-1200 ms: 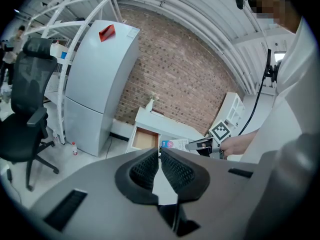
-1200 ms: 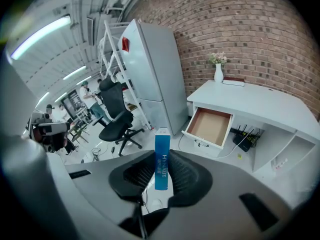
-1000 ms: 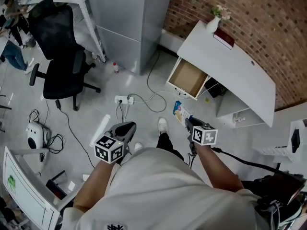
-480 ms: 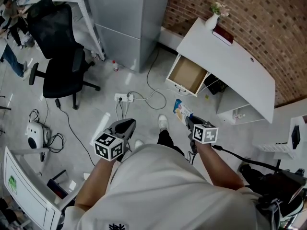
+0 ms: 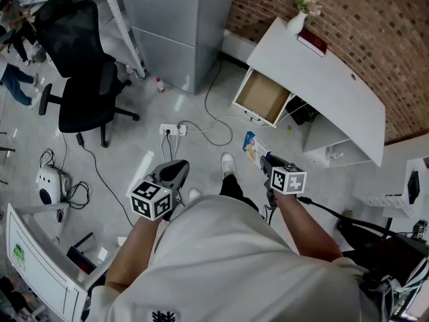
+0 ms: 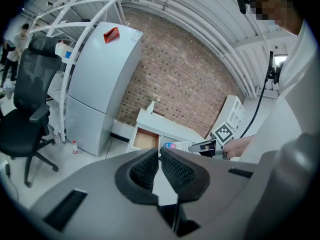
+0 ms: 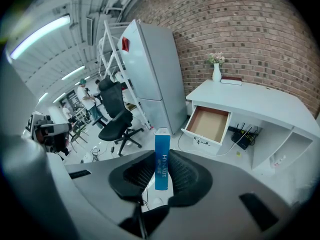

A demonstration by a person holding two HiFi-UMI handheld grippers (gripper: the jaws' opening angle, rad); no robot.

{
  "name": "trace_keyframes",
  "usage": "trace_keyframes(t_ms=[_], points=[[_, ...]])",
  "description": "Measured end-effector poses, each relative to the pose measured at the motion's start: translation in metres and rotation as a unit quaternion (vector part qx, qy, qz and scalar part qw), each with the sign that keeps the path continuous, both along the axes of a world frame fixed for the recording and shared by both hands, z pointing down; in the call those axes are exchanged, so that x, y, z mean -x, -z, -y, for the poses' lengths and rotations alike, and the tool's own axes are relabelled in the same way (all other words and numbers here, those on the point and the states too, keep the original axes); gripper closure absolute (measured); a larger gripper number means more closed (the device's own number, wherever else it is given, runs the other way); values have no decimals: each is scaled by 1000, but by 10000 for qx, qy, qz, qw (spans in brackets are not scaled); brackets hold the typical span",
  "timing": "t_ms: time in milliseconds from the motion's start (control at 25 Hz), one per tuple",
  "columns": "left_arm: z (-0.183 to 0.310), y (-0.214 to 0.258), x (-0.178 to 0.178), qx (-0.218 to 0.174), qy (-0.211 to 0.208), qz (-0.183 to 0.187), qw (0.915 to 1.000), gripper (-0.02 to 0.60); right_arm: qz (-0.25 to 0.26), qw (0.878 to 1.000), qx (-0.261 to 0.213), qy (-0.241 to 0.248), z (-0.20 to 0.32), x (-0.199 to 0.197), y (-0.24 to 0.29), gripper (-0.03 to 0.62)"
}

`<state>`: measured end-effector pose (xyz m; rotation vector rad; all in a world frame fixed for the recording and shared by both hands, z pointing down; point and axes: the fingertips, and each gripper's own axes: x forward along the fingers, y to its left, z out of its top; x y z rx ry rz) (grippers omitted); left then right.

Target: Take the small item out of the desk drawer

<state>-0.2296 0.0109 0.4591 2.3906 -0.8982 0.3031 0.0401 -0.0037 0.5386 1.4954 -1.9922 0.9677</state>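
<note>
The white desk (image 5: 335, 86) stands against the brick wall with its drawer (image 5: 261, 98) pulled open, the wooden bottom bare. My right gripper (image 5: 263, 158) is shut on a small blue and white box (image 5: 252, 147) and holds it over the floor, short of the drawer. In the right gripper view the box (image 7: 162, 154) stands upright between the pads (image 7: 182, 173), with the open drawer (image 7: 207, 124) beyond. My left gripper (image 5: 175, 172) hangs over the floor at the left, shut and empty. Its view shows the pads (image 6: 175, 170) meeting at the tip, and the right gripper (image 6: 200, 146) with the box (image 6: 175, 145).
A black office chair (image 5: 87, 79) and a tall grey cabinet (image 5: 181, 25) stand at the left and back. A power strip (image 5: 173, 130) and cables lie on the floor before the desk. A vase (image 5: 297, 23) and a book sit on the desktop. The person's shoe (image 5: 228, 164) is between the grippers.
Both grippers have kept almost the same places, and the right one still holds the box. The head view has shifted slightly, so the floor and desk have slid a little.
</note>
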Motion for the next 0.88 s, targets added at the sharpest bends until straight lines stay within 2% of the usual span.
trace_keyframes(t_ms=[280, 880], points=[[2, -7, -1, 53, -21, 28, 10000, 552, 58, 10000, -3, -16, 4, 0, -6, 491], [13, -13, -28, 106, -182, 133, 9997, 552, 116, 9998, 54, -168, 10, -23, -17, 491]])
